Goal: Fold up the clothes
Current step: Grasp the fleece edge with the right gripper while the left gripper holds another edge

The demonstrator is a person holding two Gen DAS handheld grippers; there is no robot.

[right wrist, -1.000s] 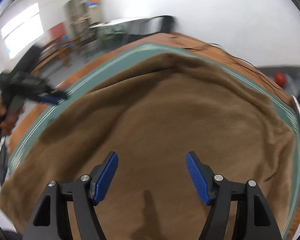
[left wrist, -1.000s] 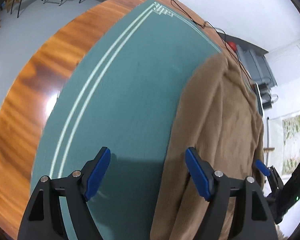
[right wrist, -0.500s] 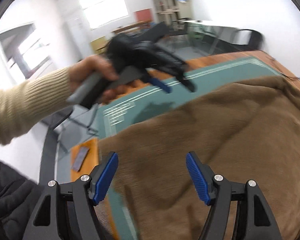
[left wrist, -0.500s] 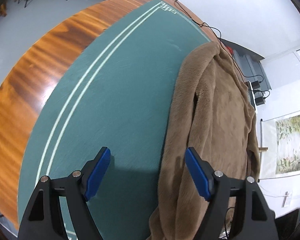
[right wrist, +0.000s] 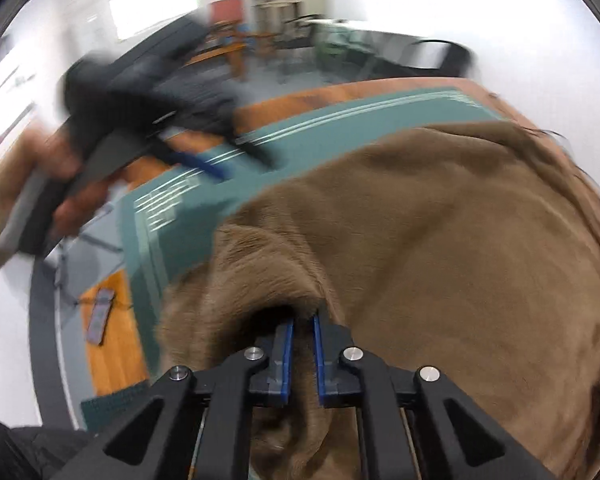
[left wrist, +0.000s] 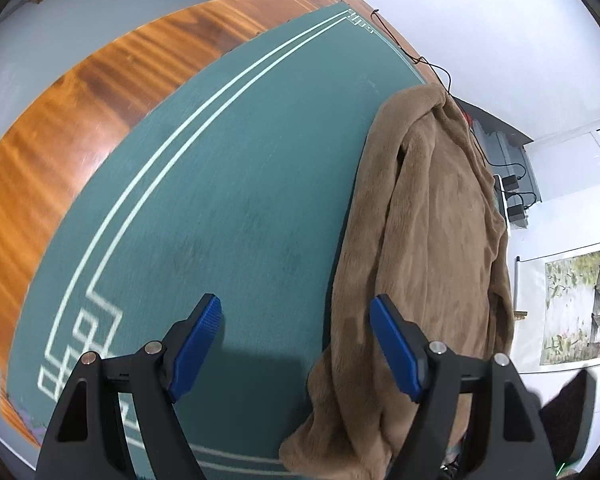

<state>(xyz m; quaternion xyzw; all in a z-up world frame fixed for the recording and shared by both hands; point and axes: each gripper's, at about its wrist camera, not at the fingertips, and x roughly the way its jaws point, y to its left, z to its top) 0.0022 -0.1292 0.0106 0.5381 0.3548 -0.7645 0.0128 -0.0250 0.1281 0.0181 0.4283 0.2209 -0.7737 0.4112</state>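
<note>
A brown fleece garment (left wrist: 428, 240) lies bunched along the right side of the green mat (left wrist: 220, 200) in the left wrist view. My left gripper (left wrist: 296, 340) hovers open over the mat, its right finger (left wrist: 396, 344) above the garment's near edge, nothing between the pads. In the right wrist view the same brown garment (right wrist: 440, 240) fills the frame, and my right gripper (right wrist: 302, 326) is shut on a pinched fold of it near its left edge. The left gripper (right wrist: 204, 164) shows blurred at upper left, held by a hand in a cream sleeve.
The mat covers a wooden table (left wrist: 80, 100) with white border lines. Black cables (left wrist: 432, 68) run past the far corner. A phone (right wrist: 100, 314) lies on the wood near the table edge. Chairs and shelves stand in the room behind.
The right gripper's jaws have gone from wide apart to shut on a fold of the brown garment. The left gripper has slid across the mat, bringing the mat's near corner pattern into view.
</note>
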